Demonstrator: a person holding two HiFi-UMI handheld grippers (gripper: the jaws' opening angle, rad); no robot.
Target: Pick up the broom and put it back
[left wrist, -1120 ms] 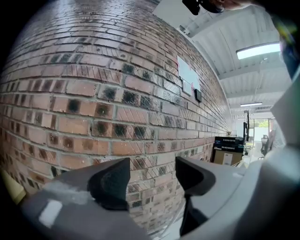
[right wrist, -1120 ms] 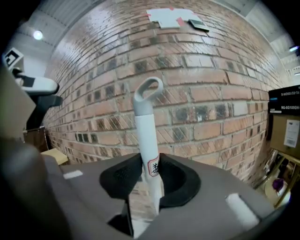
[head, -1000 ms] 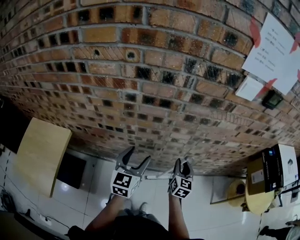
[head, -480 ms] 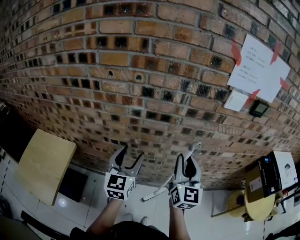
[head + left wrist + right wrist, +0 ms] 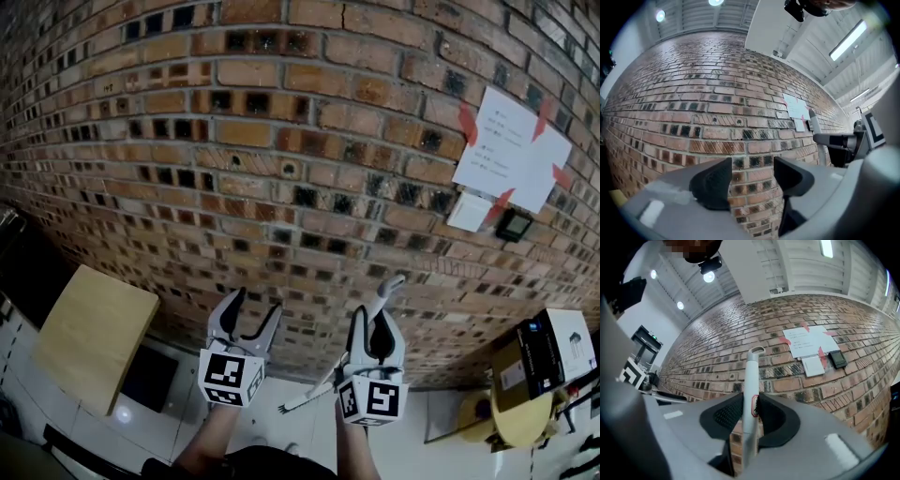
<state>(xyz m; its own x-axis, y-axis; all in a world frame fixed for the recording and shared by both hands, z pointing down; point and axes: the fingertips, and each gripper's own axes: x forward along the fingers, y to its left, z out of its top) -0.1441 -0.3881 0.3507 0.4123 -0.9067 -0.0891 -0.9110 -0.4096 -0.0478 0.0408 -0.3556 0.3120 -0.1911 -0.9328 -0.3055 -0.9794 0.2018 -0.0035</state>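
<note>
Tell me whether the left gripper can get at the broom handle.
Probably yes: the left gripper is open and empty beside the right gripper, which is shut on the broom handle, with nothing between them.

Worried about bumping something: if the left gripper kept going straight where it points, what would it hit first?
Most likely the wall: the left gripper, jaws open and empty, faces it squarely with nothing in between. How far off it is, I can't tell.
</note>
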